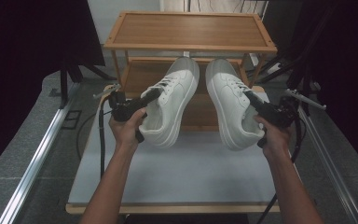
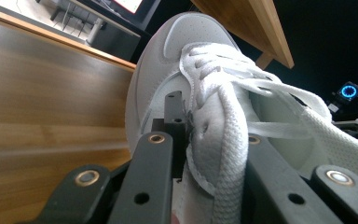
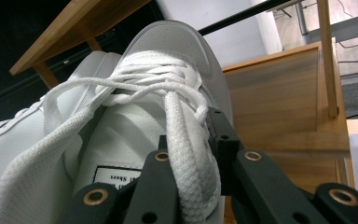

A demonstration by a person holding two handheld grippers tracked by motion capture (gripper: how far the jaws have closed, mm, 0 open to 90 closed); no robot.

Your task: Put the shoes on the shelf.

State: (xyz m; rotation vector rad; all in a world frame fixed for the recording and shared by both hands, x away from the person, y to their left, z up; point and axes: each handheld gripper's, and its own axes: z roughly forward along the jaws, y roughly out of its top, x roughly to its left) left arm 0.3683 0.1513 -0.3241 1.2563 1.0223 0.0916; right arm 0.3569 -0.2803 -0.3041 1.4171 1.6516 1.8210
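Two white lace-up sneakers hang in the air above the table, toes pointing at the wooden rack. My left gripper (image 1: pixel 154 94) is shut on the left sneaker (image 1: pixel 175 100), its jaws pinching the upper's side wall by the laces. In the left gripper view that sneaker (image 2: pixel 177 51) rises between the jaws of the left gripper (image 2: pixel 212 126). My right gripper (image 1: pixel 249 96) is shut on the right sneaker (image 1: pixel 230 100) in the same way. The right gripper view shows the right gripper (image 3: pixel 189 135) clamping the laced edge of the right sneaker (image 3: pixel 168 51), with the other shoe beside it.
A two-level wooden shelf rack (image 1: pixel 189 29) stands at the table's far end, its lower shelf (image 1: pixel 142 74) just beyond the toes. The pale table top (image 1: pixel 186 172) lies below the shoes. Cables trail off both grippers, and metal rails run along both sides.
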